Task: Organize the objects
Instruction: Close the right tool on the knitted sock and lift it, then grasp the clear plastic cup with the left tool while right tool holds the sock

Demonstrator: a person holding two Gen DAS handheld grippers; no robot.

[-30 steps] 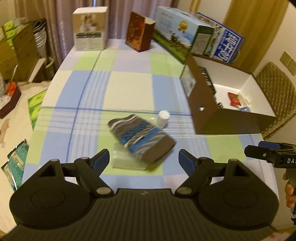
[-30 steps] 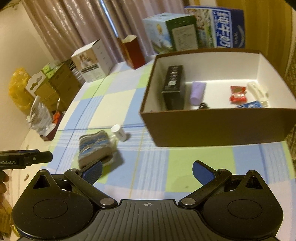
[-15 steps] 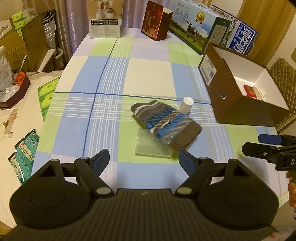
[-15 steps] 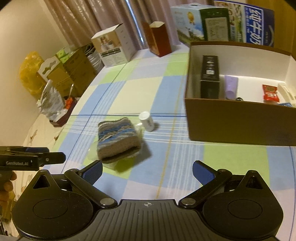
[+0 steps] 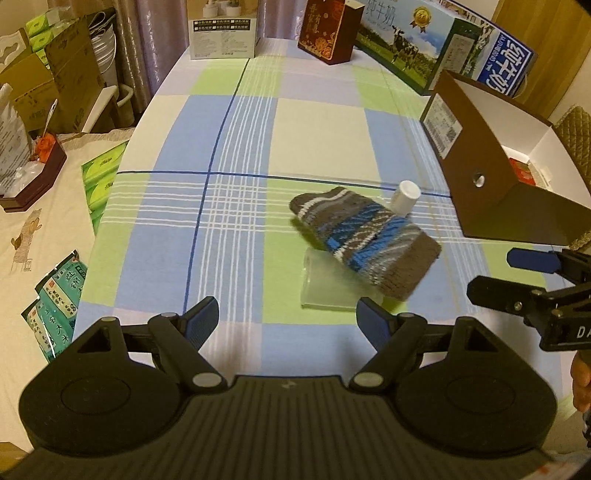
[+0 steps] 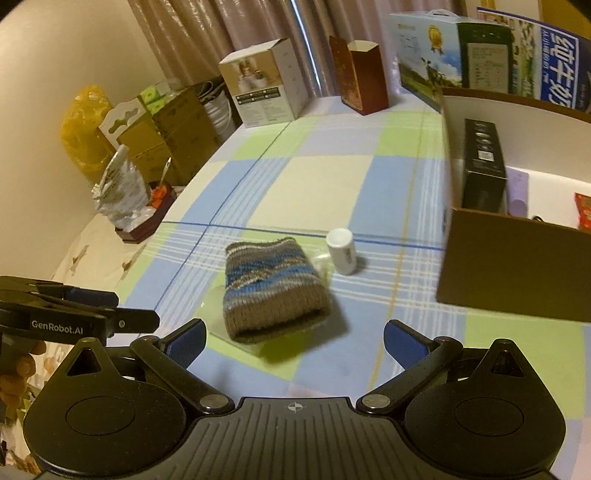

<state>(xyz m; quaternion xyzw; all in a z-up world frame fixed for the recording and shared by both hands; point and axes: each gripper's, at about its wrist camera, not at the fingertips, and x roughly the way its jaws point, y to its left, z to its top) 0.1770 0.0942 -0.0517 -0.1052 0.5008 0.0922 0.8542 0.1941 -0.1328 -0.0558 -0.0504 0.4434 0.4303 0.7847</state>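
A table covered in a blue, green and cream checked cloth (image 5: 314,125) fills both wrist views. Near its middle lies a knitted sock (image 5: 364,238), brown with blue, grey and white stripes, resting partly on top of a flat clear plastic packet (image 5: 325,284). A small white bottle (image 5: 405,197) stands upright just beside the sock, on the side toward a brown cardboard box (image 5: 491,177) with a white inside. In the right wrist view the box holds a black carton (image 6: 484,162) set against its left wall, a lilac tube (image 6: 517,195) beside that, and a red packet (image 6: 583,210) at the frame edge. The left gripper (image 5: 288,317) hovers over the near edge of the table with its 2 blue-padded fingers spread wide and nothing between them; the packet and sock lie just ahead of its right finger. The right gripper (image 6: 293,341) is likewise wide open and empty, with the cuff end of the sock just ahead of the gap between its fingers. Each gripper shows at the side of the other's view, with part of a hand (image 6: 22,365) holding the left one. Along the far edge of the table stand a white carton (image 5: 223,29), a dark red carton (image 5: 328,31) and 2 milk cartons (image 5: 424,40). Cardboard boxes (image 6: 177,125) and a yellow bag (image 6: 83,129) sit beyond the table by the curtains
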